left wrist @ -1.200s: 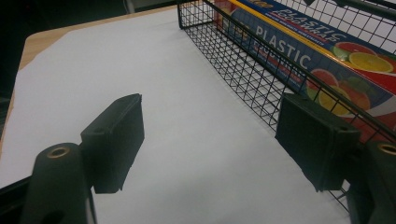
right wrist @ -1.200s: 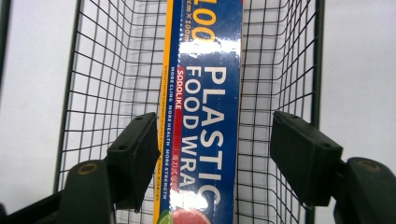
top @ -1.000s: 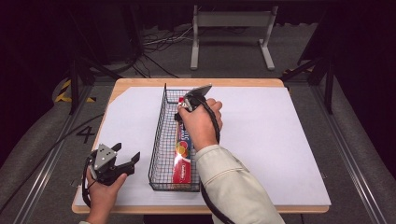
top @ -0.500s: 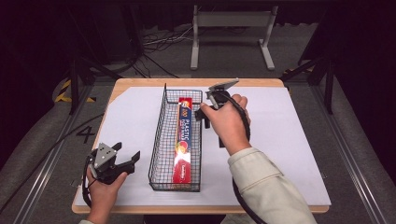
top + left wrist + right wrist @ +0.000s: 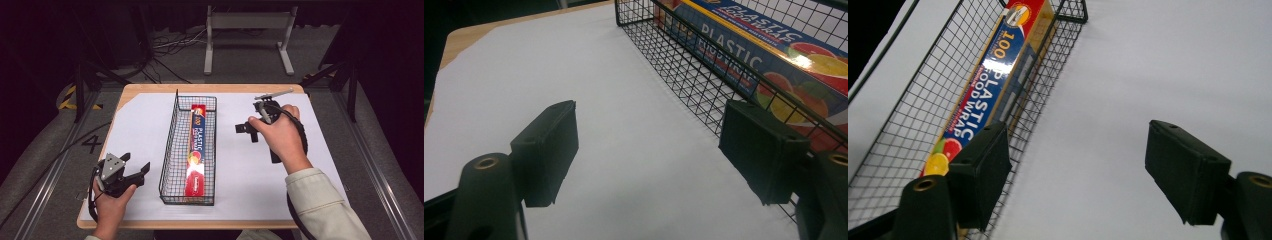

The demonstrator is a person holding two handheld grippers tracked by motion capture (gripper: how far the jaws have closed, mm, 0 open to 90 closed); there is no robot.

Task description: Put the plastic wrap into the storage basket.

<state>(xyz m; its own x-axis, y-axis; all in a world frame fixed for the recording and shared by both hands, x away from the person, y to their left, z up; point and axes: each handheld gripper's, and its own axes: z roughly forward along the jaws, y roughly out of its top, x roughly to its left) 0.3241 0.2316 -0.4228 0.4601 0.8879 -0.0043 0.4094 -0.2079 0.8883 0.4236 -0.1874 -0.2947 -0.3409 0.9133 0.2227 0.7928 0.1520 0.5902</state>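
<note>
The high view looks forward and down from above the person's side of the table, far enough back to take in the whole white sheet and the floor beyond. The left gripper view rides low and close over the sheet, looking along the left gripper with the wire basket just beyond its right-hand jaw. The right gripper view looks steeply down from the right gripper, the basket passing behind its left-hand jaw. All three views share the basket and the plastic wrap box lying in it.
</note>
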